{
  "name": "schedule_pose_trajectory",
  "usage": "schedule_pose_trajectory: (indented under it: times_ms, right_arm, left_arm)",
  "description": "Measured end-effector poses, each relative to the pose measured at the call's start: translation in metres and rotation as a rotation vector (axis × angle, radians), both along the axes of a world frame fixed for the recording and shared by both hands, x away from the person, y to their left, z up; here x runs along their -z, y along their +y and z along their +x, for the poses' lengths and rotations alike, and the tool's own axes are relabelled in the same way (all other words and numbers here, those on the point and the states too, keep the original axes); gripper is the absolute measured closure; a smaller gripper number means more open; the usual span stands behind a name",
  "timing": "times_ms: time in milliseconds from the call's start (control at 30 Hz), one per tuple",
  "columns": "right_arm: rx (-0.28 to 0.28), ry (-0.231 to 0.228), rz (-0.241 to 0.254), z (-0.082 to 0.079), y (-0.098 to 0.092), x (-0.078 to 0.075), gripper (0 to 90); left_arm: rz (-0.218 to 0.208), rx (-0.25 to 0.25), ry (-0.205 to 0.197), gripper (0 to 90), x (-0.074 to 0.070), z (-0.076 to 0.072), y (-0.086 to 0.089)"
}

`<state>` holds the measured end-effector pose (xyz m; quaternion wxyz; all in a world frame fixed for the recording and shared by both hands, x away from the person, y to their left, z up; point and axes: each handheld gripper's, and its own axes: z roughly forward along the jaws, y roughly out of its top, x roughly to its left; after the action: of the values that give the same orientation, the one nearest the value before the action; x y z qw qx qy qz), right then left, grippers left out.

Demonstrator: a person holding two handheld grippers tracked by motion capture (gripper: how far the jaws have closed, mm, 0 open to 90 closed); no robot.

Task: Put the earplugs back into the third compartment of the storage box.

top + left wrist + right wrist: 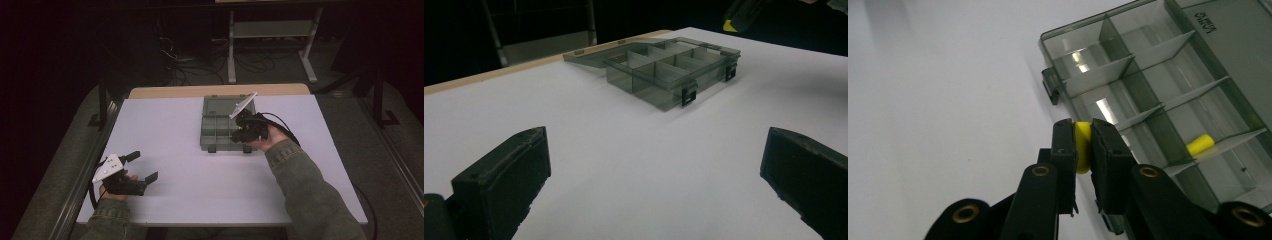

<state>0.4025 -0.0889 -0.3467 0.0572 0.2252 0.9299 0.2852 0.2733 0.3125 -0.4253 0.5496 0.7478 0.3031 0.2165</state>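
Observation:
A smoky transparent compartment box (220, 125) lies open on the white table, its lid flat behind it. My right gripper (1083, 142) is shut on a small yellow piece (1082, 147), squeezed between its black jaws just above the box's front compartments. A second yellow piece (1200, 144) lies in one compartment of the compartment box (1148, 95). In the high view my right gripper (243, 131) hovers at the box's right front corner. My left gripper (145, 167) rests near the table's left front, jaws wide apart with nothing between them; ahead of it stands the compartment box (671, 67).
The white table (175, 150) has a wooden strip along its far edge. Metal rails run along both sides. Behind the table stand a white shelf frame (272, 30) and tangled cables on the dark floor.

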Motion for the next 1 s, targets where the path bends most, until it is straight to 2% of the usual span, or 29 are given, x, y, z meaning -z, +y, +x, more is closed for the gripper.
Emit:
schedule_pose_trajectory:
  times_ms: [233,333,533,700,1000]
  right_arm:
    - [0.031,-0.005,0.003,0.020,-0.002,0.001,79.7]
    - [0.049,-0.026,-0.013,0.028,-0.003,0.006,79.7]
    - [0.100,-0.017,-0.011,0.044,-0.007,0.019,79.7]
    - [0.112,-0.042,-0.012,0.051,-0.008,0.025,79.7]
    - [0.158,-0.047,-0.009,0.069,-0.005,0.035,79.7]
  left_arm:
    - [-0.004,0.001,0.003,0.0,0.000,0.000,0.000]
    - [-0.005,0.003,0.001,0.0,0.000,0.001,0.000]
    - [-0.007,0.002,-0.001,0.0,0.000,0.000,0.000]
    - [-0.005,0.001,-0.001,0.0,0.000,0.001,0.000]
    - [-0.009,0.004,-0.002,0.0,0.000,0.001,0.000]
